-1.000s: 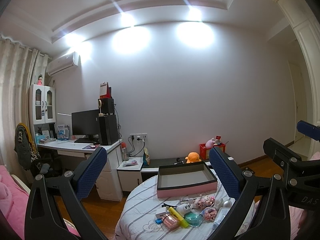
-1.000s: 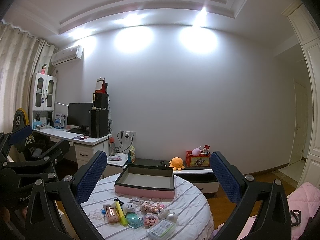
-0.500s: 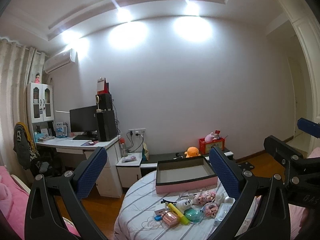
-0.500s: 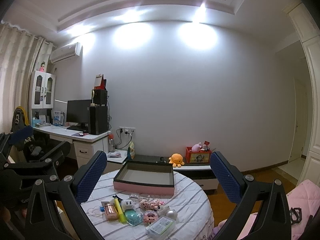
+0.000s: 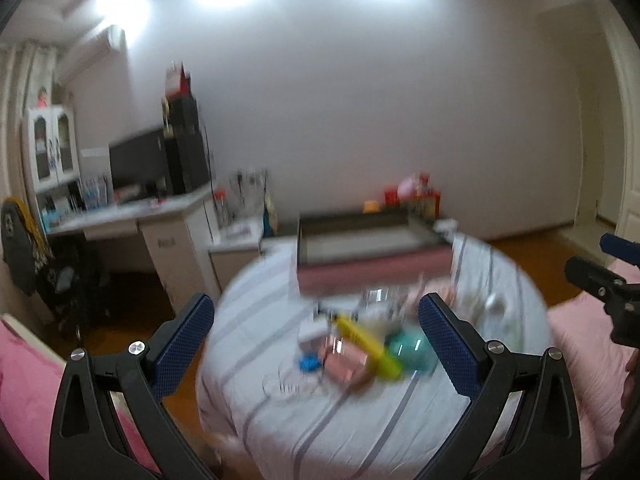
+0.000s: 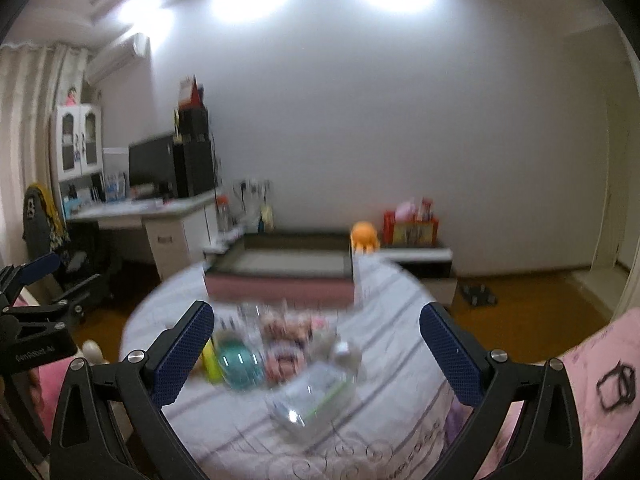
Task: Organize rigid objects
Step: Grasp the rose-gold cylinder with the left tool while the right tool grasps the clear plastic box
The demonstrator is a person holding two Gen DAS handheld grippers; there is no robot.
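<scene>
Hovering | both claws spread, empty | blurred toys (image 5: pixel 360 344) ahead between left claw (image 5: pixel 316 344) fingers

L tool (image 5: pixel 316 340): wide open, empty | R tool (image 6: pixel 316 344): wide open, empty

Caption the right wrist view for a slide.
Open right hand-held gripper approaches blurred small items before an empty pink box on a striped round table.

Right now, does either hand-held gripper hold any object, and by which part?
Nothing is held. The left hand-held gripper and the right hand-held gripper are both open, above the small items on the round table.
</scene>
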